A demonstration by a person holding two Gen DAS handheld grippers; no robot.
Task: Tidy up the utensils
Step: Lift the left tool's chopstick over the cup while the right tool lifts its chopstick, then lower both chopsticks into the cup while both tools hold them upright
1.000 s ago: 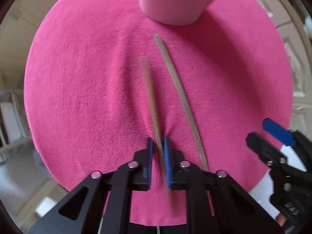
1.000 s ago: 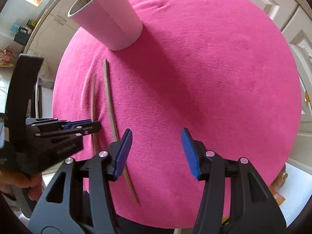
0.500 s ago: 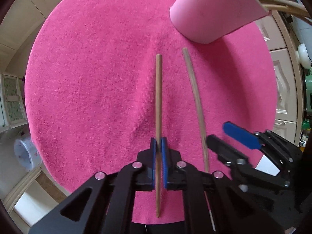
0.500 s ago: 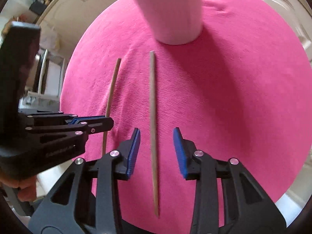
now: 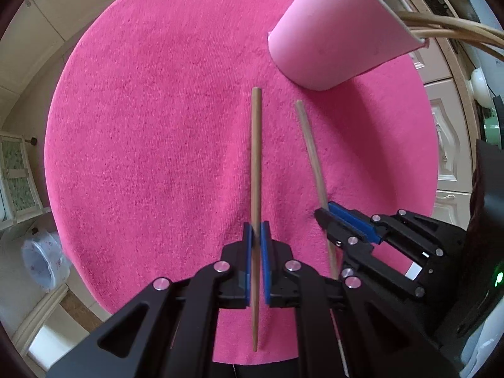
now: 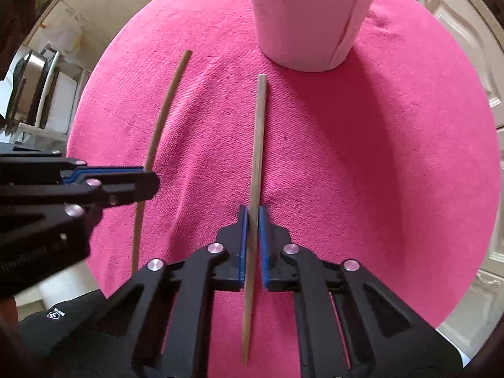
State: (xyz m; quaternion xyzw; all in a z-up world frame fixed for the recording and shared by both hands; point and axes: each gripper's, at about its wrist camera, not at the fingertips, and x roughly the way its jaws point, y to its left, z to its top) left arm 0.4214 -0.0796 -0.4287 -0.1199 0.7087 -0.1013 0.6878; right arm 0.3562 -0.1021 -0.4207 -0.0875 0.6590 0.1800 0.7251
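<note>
Both tongs are closed, each on one chopstick. The left gripper [image 5: 255,233] has its blue pads tight on the darker chopstick [image 5: 255,163], gripped approx. at one third from its near end, so the long part points forward from the jaws and the short thin tip goes back under the frame. The right gripper [image 6: 253,217] has just been closing, and now its pads press on the paler chopstick [image 6: 257,145], again w/ the longer part in front of the jaws. In the left wrist view the right gripper is to the right of the left one, just beside it, and the two sticks run almost parallel.

The pink cup [image 6: 310,15] stands directly ahead of the right gripper, just beyond the far end of its stick; for the left gripper it is ahead and to the right. Other utensils [image 5: 447,28] already stick out of it. All is over the pink round cloth [image 5: 151,126].

Step in hand, I think: the pick-up of the last two sticks, grip done, lift not yet clearly seen for the right one. Next move calls for lifting, tilting each stick more upright, then bringing the end above the cup rim and opening the jaws. Care is needed so the long free end does not hit the cup wall or the other tong.
</note>
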